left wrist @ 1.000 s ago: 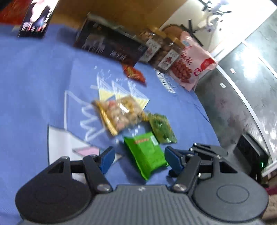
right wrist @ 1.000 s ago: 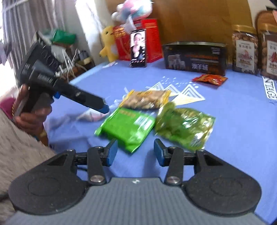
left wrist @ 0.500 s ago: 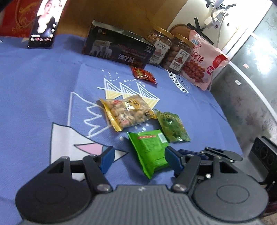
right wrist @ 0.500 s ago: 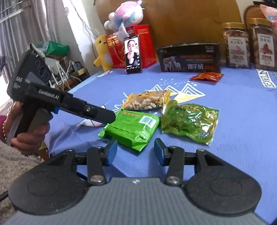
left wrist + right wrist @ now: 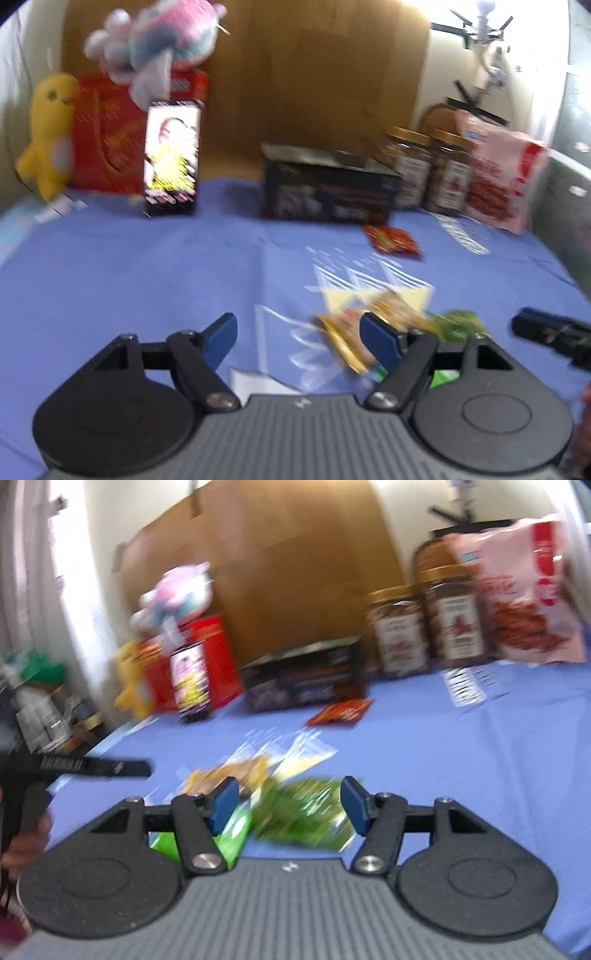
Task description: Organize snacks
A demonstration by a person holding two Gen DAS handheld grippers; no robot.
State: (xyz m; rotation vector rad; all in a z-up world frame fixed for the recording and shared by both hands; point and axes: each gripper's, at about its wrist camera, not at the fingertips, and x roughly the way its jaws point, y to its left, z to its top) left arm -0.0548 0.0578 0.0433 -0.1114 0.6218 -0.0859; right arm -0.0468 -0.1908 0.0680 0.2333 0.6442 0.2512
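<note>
The snacks lie on a blue tablecloth (image 5: 147,277), and both views are blurred. In the left wrist view my left gripper (image 5: 299,334) hovers over the cloth with its jaws opening and nothing between the pads. A yellow nut packet (image 5: 347,332) lies just beyond its right finger, with a dark green packet (image 5: 458,325) further right. My right gripper (image 5: 290,803) is also opening and holds nothing. It hangs above the dark green packet (image 5: 303,816), with a bright green packet (image 5: 232,830) and the nut packet (image 5: 229,771) to the left. A small red packet (image 5: 340,710) lies farther back.
Along the back stand a black box (image 5: 325,192), two nut jars (image 5: 410,170), a pink bag (image 5: 498,177), a propped phone (image 5: 171,158), a red box (image 5: 107,136) and plush toys (image 5: 48,136). A hand (image 5: 26,834) holds the left gripper at the table's left edge.
Both cameras have tilted upward, so the snacks now sit low in each view and the back wall shows. Both pairs of jaws stand wider than before.
</note>
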